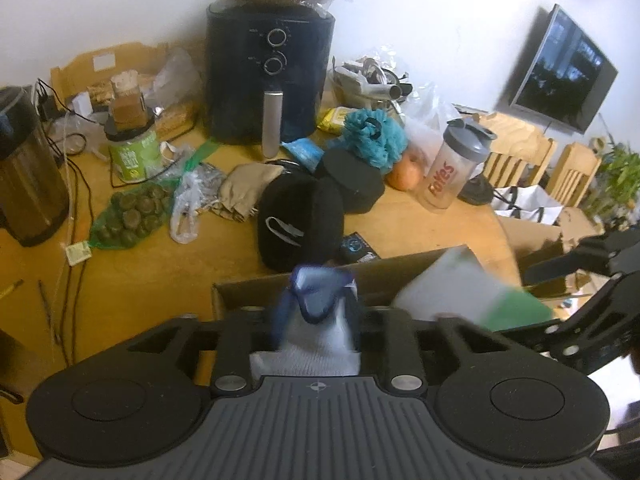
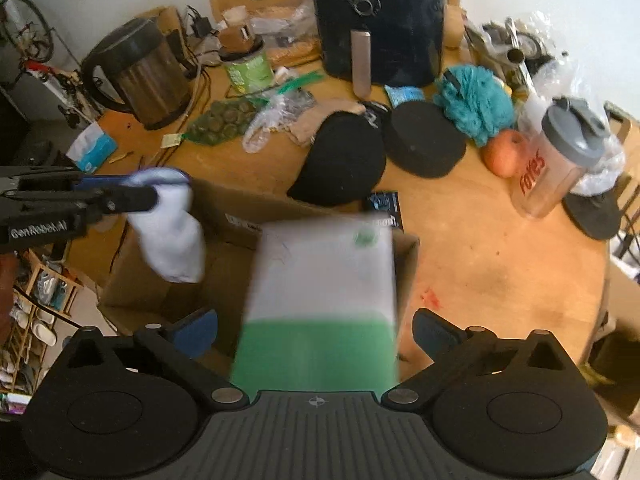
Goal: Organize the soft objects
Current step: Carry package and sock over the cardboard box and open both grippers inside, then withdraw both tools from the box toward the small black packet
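Right gripper [image 2: 316, 326] wide around sponge [image 2: 324, 292]

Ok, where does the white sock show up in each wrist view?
Left wrist: sock bottom centre, between the left tool's fingers, above the box.
Right wrist: sock left of centre, hanging from the left tool over the box.
Shared landmark: black air fryer, top centre in both.

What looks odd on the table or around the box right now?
A red smear stains the wooden table right of the cardboard box. The white-and-green sponge sits blurred between the wide-open right tongs, touching neither pad, apparently dropping into the box.
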A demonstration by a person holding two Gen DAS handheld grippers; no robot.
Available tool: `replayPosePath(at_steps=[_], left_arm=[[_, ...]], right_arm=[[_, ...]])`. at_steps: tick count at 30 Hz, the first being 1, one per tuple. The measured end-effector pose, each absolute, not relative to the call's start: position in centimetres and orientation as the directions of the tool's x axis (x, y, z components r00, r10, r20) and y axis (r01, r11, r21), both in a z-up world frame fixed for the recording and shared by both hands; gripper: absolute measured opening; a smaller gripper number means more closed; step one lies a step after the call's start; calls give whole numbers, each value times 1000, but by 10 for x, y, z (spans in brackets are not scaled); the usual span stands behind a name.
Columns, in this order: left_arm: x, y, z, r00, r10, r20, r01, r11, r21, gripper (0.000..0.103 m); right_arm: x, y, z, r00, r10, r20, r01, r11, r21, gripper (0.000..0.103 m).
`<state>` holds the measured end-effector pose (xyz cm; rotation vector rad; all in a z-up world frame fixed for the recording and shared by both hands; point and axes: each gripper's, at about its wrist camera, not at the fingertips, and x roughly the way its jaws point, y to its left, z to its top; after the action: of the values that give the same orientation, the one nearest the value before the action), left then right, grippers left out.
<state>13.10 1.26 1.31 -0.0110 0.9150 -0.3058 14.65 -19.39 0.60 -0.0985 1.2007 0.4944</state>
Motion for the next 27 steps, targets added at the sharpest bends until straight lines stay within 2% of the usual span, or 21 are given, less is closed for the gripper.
replayPosePath(at_steps=[1,2,9,17,27], left_arm=[[128,13,15,582,-255,-772,250,960,-129,59],[126,14,17,593,-253,-765,245,961,-127,60],[113,27,19,590,-245,-770,175,969,-175,60],[104,37,10,551,-185,-814,76,982,-172,60],[94,38,2,515,-165,-841,43,985,-166,60]], right_arm=[[146,-195,8,274,314,-909,-422,889,179,103],[146,-198,9,281,312,-907,-428,887,173,103],[146,-217,1,275,311,-910,-399,898,186,103],[142,-221,-9,253,341,-905,-388,893,228,103],[142,-218,-15,235,347,-908,-402,885,234,103]])
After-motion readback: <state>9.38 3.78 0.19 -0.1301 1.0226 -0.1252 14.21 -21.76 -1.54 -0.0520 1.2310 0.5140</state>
